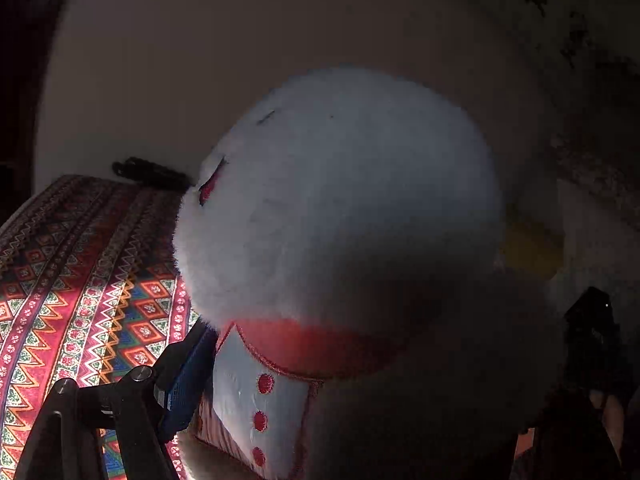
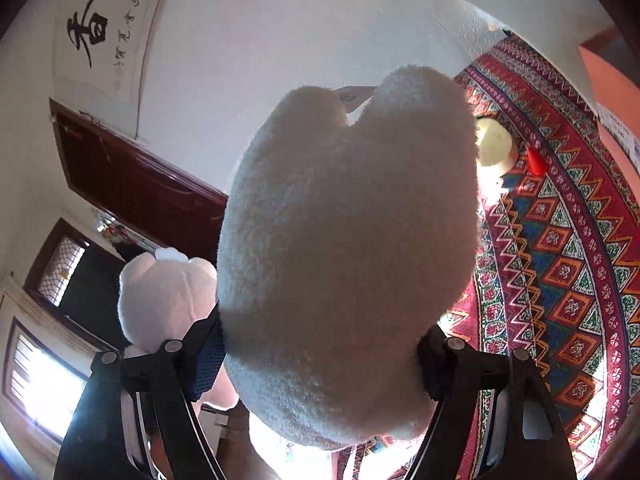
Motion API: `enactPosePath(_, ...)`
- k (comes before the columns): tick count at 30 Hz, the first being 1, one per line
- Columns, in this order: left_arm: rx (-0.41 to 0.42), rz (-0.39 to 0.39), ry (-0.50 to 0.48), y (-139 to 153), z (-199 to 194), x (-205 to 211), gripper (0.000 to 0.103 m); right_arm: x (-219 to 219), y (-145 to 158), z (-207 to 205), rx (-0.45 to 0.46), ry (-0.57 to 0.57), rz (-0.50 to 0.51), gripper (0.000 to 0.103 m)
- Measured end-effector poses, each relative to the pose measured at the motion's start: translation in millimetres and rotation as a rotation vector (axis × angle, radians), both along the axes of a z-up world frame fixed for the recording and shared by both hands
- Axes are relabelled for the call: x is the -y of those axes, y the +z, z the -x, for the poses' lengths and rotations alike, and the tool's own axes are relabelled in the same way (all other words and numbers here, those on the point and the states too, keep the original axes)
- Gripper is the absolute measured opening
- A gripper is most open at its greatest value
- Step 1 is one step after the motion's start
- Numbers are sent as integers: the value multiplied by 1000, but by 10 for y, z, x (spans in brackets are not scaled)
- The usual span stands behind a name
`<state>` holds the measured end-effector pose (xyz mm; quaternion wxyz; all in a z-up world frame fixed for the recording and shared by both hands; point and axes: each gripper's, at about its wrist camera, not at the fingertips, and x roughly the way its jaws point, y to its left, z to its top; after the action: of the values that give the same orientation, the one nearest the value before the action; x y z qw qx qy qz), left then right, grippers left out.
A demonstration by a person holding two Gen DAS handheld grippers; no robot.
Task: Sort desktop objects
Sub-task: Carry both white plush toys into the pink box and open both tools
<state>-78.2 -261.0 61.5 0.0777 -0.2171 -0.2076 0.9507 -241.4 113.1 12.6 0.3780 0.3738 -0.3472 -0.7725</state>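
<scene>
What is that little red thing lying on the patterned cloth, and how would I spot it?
Look in the right wrist view at the red patterned tablecloth on the right. Near its far end sits a cream dome-shaped object; just right of it is a small red cone. It is the only plain bright red, pointed item there.

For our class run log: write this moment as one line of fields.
left gripper: shut on plush toy | right gripper: shut on white plush | below: patterned cloth | stage: both lifted
</scene>
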Motion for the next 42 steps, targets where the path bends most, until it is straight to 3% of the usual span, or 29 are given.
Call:
enactPosePath(5,-51,-17,-54,240,-105,-355,79,-342,359,-220,-91,-65,40,79)
enactPosePath(11,-103,-21,-158,504,-78,-1159,80,-1064,749,-552,-210,-205,70,79)
enactPosePath(15,-104,-36,-261,643,55,-1916,80,-1739,1027,-865,-309,-372,57,79)
enactPosePath(21,-67,-49,-440,622,478,-3101,80,-2698,1282,-1374,-438,-716,-104,80)
enactPosePath(26,-10,-46,-554,497,925,-4008,80,-3217,1173,-1373,-381,-891,-281,80)
enactPosePath(31,38,-9,-592,335,1282,-4678,81,-3422,755,-867,-236,-845,-377,82)
enactPosePath(34,34,9,-540,319,1340,-4657,91,-3568,434,-533,-109,-756,-309,92)
enactPosePath(37,30,27,-487,304,1398,-4637,101,-3785,283,-496,-3,-837,-296,96)
enactPosePath(42,35,48,-414,258,1475,-4541,102,-3978,395,-794,-32,-969,-244,100)
